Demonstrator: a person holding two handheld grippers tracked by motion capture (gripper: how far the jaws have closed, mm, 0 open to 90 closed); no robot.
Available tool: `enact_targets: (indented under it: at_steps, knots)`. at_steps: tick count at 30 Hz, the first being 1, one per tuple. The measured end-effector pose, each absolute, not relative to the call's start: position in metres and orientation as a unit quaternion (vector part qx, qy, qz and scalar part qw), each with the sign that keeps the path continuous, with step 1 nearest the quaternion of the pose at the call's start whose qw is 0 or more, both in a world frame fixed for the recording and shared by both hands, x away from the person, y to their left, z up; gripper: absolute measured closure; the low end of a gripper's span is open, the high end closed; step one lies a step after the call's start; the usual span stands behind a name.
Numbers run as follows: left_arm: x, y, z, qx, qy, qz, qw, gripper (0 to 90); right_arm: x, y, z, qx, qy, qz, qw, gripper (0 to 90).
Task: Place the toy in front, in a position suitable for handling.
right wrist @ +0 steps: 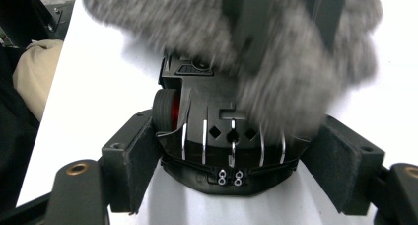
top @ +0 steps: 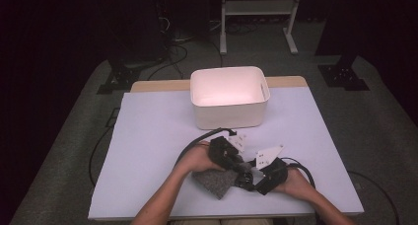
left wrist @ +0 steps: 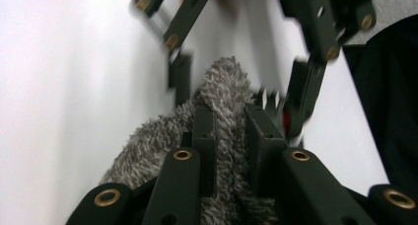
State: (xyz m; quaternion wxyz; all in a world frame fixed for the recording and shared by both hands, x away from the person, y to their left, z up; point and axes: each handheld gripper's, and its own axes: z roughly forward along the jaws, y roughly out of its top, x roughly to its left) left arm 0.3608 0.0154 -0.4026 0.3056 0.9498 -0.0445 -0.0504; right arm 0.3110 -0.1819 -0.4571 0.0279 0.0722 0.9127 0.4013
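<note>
The left gripper (left wrist: 230, 131) has its two black jaws pinched tight on a fluffy grey cloth (left wrist: 222, 94), a fold of the pile squeezed between the pads and the rest bulging out ahead and down to one side. The right gripper (right wrist: 236, 161) stands with its jaws spread wide around a black computer mouse with a red-sided scroll wheel (right wrist: 217, 131); the pads sit just beside the mouse's flanks, and whether they press on it cannot be made out. In the right gripper view the cloth (right wrist: 276, 52) lies over the far end of the mouse, blurred.

From the high view, the left gripper (top: 235, 164) and right gripper (top: 252, 178) meet over the mouse (top: 245, 171), with the cloth (top: 214, 181) hanging beside it toward the person's left. All this lies on the white table (top: 148, 151), nearer the person than the white rectangular plastic bin (top: 229, 97), which stands well apart from the mouse at the table's far side.
</note>
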Motion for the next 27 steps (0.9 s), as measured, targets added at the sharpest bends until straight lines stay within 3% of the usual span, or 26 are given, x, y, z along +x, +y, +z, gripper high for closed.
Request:
enact_targets:
  at_steps: [12, 27]
  knots:
    - [0.361, 0.101, -0.406, 0.939, 0.036, -0.043, 0.339, 76.9, 0.313, -0.183, -0.457, 0.072, 0.912, 0.402, 0.025, 24.0]
    - [0.355, 0.088, -0.416, 0.932, 0.012, -0.068, 0.355, 76.7, 0.318, -0.171, -0.453, 0.085, 0.911, 0.403, 0.007, 22.4]
